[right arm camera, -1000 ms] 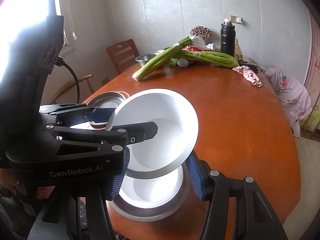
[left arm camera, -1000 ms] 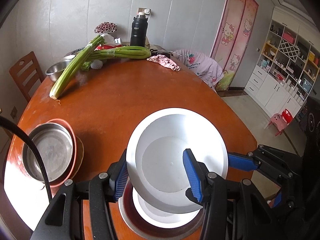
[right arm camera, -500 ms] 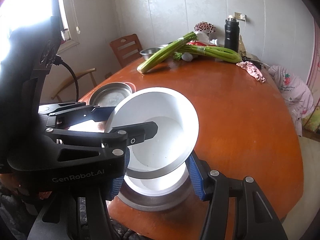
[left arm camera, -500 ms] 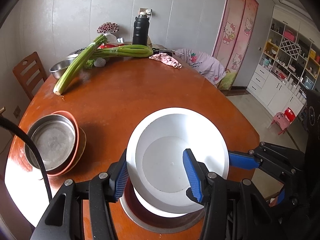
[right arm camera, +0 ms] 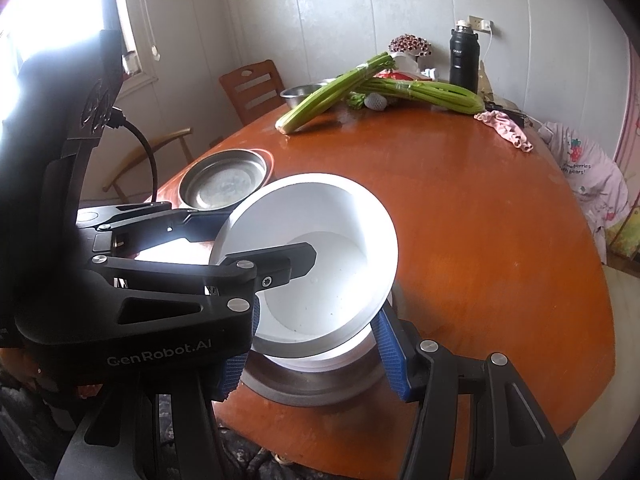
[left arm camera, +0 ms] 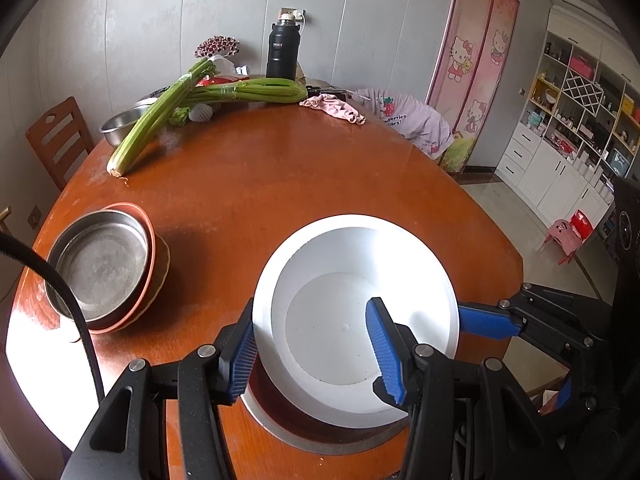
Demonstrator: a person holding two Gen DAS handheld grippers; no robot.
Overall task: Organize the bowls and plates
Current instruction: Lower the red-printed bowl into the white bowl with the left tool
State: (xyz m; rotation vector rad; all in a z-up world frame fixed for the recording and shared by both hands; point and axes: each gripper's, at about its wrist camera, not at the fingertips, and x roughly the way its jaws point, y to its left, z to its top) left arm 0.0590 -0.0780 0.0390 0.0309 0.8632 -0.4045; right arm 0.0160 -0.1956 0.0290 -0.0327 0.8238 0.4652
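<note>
Both grippers hold a white bowl point(left arm camera: 352, 256) low over the near edge of the round wooden table point(left arm camera: 280, 168). My left gripper point(left arm camera: 312, 308) is shut on its near-left wall, one blue finger outside and one inside. My right gripper point(right arm camera: 320, 312) is shut on the same bowl point(right arm camera: 320, 208) from the other side; one of its fingers point(left arm camera: 484, 322) shows at the right rim. Directly beneath sits a second white bowl point(right arm camera: 320, 358) inside a steel dish point(right arm camera: 312, 388), and the held bowl, tilted, is sinking into it. Whether they touch is hidden.
A steel dish point(left arm camera: 100, 264) stacked on an orange plate point(left arm camera: 150, 240) stands at the left. At the far side lie celery stalks point(left arm camera: 160, 120), a steel bowl point(left arm camera: 120, 124), a black flask point(left arm camera: 282, 52) and a pink cloth point(left arm camera: 334, 106). A wooden chair point(left arm camera: 56, 136) stands behind.
The white bowl has come down with both grippers, closing most of the gap to the white bowl below. Both grips are unchanged.
</note>
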